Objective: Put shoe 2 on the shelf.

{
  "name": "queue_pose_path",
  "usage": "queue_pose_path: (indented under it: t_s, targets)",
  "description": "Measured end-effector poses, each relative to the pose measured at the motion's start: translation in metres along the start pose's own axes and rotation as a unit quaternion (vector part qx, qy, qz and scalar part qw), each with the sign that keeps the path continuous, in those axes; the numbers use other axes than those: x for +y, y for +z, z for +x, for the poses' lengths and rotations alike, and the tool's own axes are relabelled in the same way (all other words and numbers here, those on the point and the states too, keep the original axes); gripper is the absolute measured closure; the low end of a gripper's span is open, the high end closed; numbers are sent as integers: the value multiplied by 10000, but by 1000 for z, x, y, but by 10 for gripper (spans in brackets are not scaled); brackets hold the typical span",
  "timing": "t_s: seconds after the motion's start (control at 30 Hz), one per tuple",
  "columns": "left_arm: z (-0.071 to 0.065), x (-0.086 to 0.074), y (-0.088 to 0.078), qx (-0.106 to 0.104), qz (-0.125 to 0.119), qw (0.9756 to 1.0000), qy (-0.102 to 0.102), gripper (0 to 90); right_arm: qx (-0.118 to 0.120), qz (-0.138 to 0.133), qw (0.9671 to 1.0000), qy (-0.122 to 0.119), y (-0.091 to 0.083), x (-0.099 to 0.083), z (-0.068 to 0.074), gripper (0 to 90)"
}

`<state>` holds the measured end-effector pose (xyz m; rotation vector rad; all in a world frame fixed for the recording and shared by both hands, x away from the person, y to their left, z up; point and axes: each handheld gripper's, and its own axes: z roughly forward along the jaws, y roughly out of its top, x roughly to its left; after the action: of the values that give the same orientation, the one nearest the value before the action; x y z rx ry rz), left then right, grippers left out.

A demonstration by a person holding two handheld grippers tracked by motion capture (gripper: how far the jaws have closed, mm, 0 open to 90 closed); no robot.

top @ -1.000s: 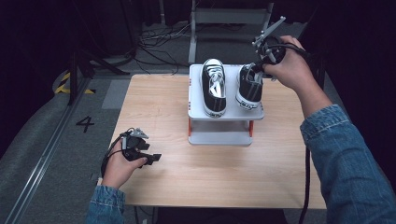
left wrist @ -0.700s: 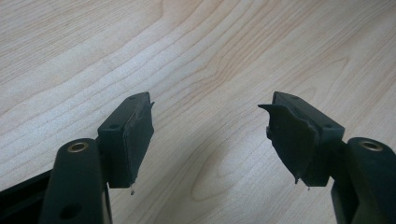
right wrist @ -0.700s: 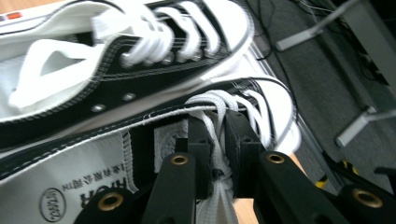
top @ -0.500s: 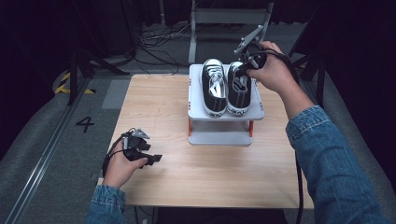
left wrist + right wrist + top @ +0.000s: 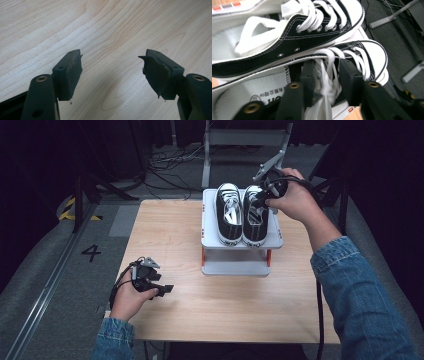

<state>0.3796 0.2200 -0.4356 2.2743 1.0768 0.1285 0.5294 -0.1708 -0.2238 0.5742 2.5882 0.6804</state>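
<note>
A: Since the earlier frame the right-hand sneaker (image 5: 254, 217) has come in from the rack's right edge and down; it now lies flat on the top shelf of the grey shoe rack (image 5: 275, 239), just beside the left-hand sneaker (image 5: 228, 217), sides touching or nearly so. The right gripper (image 5: 325, 75) came with it.

B: Jaw state, right?

A: Its jaws have just been opening. In the right gripper view they stand at a narrow-to-middling gap astride the tongue and white laces (image 5: 329, 72) of that shoe; the laces lie between them, but the pads no longer look pressed in. I read it as a release (judgement, not certain).

B: Left?

A: The left gripper (image 5: 111, 68) rests near the front left corner of the wooden table (image 5: 165, 225), jaws wide, nothing between them but bare wood. It sits well apart from the rack.

B: Relation for the coming move?

A: Both shoes run with their long axis front to back on the shelf, heels toward the person, toes away. The right gripper sits directly above the throat of the right-hand shoe, pointing down along it, so withdrawal is probably straight up and back, clear of the laces. The right hand is much the nearer; the left would have to cross the table.
</note>
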Motion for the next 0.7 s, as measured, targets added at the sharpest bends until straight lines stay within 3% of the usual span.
queue_pose_path:
  t_s: [0.07, 0.2, 0.4, 0.53, 0.63, 0.7]
  targets:
    - [0, -1, 1, 10, 13, 10000, 7, 315, 61, -252, 9994, 237, -9, -5, -3, 568]
    - [0, -3, 0, 36, 26, 10000, -17, 315, 69, -444, 9976, 531, -30, -19, -6, 527]
    - [1, -3, -3, 146, 49, 9999, -26, 314, 6, -458, 9970, 629, -49, -39, -8, 495]
    - [3, -1, -2, 224, 97, 9997, -9, 311, -188, -545, 9955, 753, -70, -68, -8, 471]
    - [6, 1, -2, 478, 217, 9986, 59, 305, -272, -592, 9942, 853, -81, -91, -5, 429]
    - [7, 1, -3, 676, 315, 9972, 95, 299, -396, -571, 9947, 759, -85, -106, -3, 426]
